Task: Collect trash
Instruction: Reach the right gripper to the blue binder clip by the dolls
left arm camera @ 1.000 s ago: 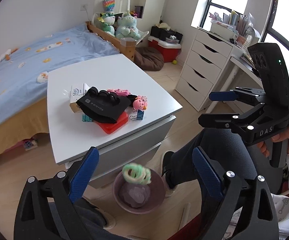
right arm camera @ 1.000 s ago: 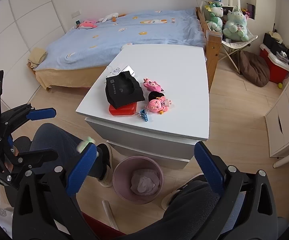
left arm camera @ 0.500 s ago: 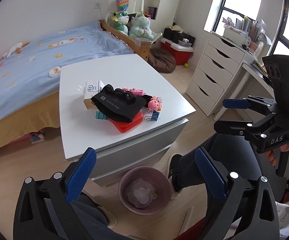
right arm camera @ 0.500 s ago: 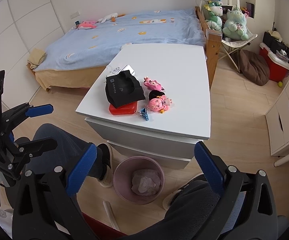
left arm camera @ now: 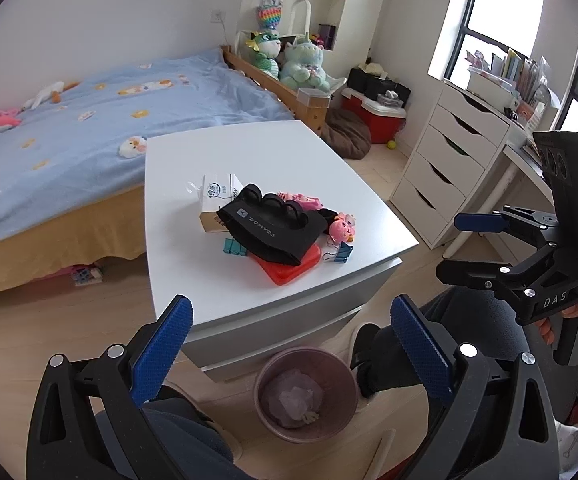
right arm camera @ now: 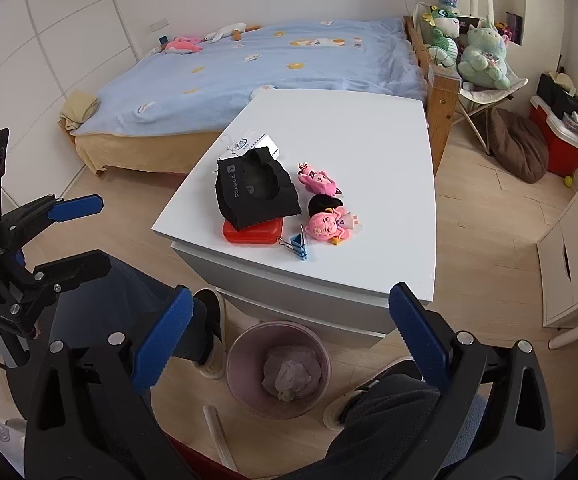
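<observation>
The green-white scrap that was falling a second ago now lies in the bin (left arm camera: 307, 394) on the floor in front of the table (left arm camera: 273, 152), beside crumpled tissue. The left gripper (left arm camera: 289, 344) has lifted away, jaws spread and empty. The right gripper (right arm camera: 287, 334) hangs over the bin, jaws spread wide too.
</observation>
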Action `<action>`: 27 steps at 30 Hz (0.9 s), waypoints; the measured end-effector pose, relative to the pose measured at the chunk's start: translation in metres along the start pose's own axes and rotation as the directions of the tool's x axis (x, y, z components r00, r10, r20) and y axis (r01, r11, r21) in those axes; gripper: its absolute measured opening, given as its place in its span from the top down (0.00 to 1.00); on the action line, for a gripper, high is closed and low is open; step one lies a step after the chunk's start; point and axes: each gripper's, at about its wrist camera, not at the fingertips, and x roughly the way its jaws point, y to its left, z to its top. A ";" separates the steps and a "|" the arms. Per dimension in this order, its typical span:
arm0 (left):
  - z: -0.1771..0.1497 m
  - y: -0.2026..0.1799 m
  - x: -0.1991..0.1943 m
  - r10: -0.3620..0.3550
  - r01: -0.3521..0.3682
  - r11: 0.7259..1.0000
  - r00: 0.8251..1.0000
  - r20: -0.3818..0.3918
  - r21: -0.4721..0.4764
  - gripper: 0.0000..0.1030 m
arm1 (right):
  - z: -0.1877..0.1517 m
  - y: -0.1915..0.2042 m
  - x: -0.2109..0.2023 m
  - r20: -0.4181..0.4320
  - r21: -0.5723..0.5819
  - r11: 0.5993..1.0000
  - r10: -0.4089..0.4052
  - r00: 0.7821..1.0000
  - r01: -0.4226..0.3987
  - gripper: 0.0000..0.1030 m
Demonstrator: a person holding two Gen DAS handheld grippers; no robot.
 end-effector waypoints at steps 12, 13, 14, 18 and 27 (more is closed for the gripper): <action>0.002 0.016 0.004 0.009 -0.009 0.999 1.000 0.004 -0.038 0.07 | 0.027 0.001 0.060 -0.078 -0.069 0.998 0.001 0.997 -0.006 0.06; 0.001 0.018 0.004 0.010 -0.010 0.999 1.000 0.003 -0.041 0.07 | 0.028 0.002 0.065 -0.087 -0.075 0.997 0.002 0.996 -0.009 0.06; 0.001 0.019 0.004 0.012 -0.012 0.999 1.000 0.002 -0.044 0.07 | 0.029 0.002 0.069 -0.094 -0.082 0.997 0.005 0.996 -0.012 0.07; 0.001 0.025 0.004 0.016 -0.016 0.998 1.000 -0.001 -0.058 0.07 | 0.031 0.004 0.086 -0.132 -0.100 0.995 0.010 0.991 -0.024 0.20; 0.001 0.028 0.007 0.015 -0.015 0.998 1.000 -0.007 -0.064 0.07 | 0.029 0.002 0.104 -0.175 -0.099 0.994 0.020 0.984 -0.038 0.55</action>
